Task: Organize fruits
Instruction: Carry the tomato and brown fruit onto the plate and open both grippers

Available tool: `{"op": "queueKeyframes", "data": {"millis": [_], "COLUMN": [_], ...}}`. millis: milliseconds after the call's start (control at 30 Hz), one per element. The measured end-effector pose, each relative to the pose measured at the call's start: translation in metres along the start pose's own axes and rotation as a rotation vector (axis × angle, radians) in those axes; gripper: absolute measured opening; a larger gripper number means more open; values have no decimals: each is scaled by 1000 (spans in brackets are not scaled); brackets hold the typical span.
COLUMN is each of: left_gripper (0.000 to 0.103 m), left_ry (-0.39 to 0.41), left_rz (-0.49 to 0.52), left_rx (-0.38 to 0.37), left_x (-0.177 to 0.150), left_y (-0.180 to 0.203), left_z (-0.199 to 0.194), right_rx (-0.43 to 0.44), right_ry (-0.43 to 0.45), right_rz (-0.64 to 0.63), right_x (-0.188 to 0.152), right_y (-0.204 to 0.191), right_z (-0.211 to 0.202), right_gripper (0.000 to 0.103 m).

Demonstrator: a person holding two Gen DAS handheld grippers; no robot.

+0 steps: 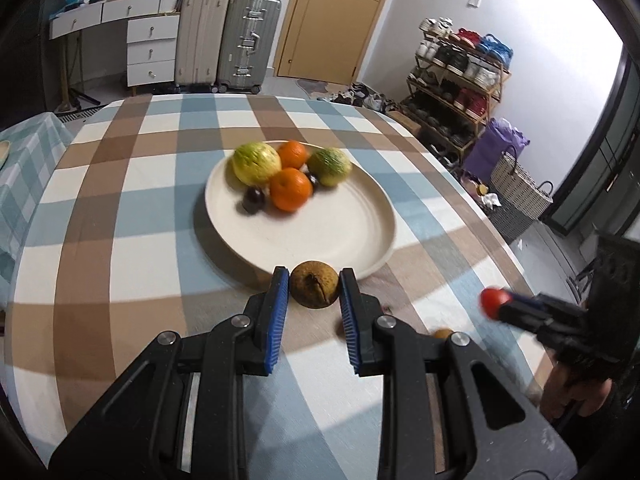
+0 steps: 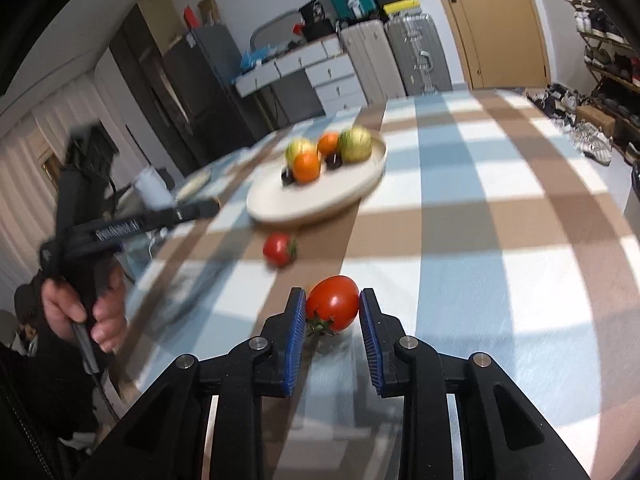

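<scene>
In the left wrist view my left gripper (image 1: pixel 314 276) is shut on a round brown fruit (image 1: pixel 314 290), held just in front of the near rim of a cream plate (image 1: pixel 320 236). The plate carries two yellow-green fruits (image 1: pixel 256 162), two oranges (image 1: pixel 291 189) and dark plums (image 1: pixel 254 199). In the right wrist view my right gripper (image 2: pixel 332 294) is shut on a red tomato (image 2: pixel 333 303), slightly above the checked tablecloth. A second tomato (image 2: pixel 280 249) lies on the cloth between it and the plate (image 2: pixel 320 200). The right gripper (image 1: pixel 504 304) with its tomato also shows at the right.
A small brown fruit (image 1: pixel 443 334) lies on the cloth near my left gripper's right finger. A person's hand (image 2: pixel 84 308) grips the left tool's handle. Beyond the table stand suitcases (image 1: pixel 248 44), white drawers (image 1: pixel 152 50), a shoe rack (image 1: pixel 460 76) and a woven basket (image 1: pixel 520 188).
</scene>
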State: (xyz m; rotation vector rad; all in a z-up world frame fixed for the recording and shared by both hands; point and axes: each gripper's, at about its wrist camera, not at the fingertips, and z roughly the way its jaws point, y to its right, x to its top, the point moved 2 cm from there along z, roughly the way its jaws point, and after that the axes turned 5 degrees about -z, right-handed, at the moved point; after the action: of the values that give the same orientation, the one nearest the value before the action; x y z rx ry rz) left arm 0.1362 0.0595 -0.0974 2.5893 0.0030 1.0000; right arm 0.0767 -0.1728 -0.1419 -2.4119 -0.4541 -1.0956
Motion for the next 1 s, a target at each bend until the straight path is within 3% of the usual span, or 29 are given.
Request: {"op": "queueKeyframes", "data": {"millis": [233, 500, 700, 1000], "left_gripper": [23, 23, 23, 23], "left_ry": [-14, -30, -38, -52], "left_rz": [-35, -51, -56, -72], "left_rx": [8, 21, 23, -8], "left_x": [25, 47, 59, 83], "left_y": [-17, -29, -47, -77], "left_z": [26, 56, 72, 93], "right_rx": [37, 103, 172, 235], "right_ry": [74, 76, 12, -146], "right_rz": [-4, -22, -68, -102], "right_x": [58, 113, 129, 117], "right_y": [7, 9, -11, -40], "right_z": [11, 54, 100, 166], "right_gripper": [28, 28, 28, 28]}}
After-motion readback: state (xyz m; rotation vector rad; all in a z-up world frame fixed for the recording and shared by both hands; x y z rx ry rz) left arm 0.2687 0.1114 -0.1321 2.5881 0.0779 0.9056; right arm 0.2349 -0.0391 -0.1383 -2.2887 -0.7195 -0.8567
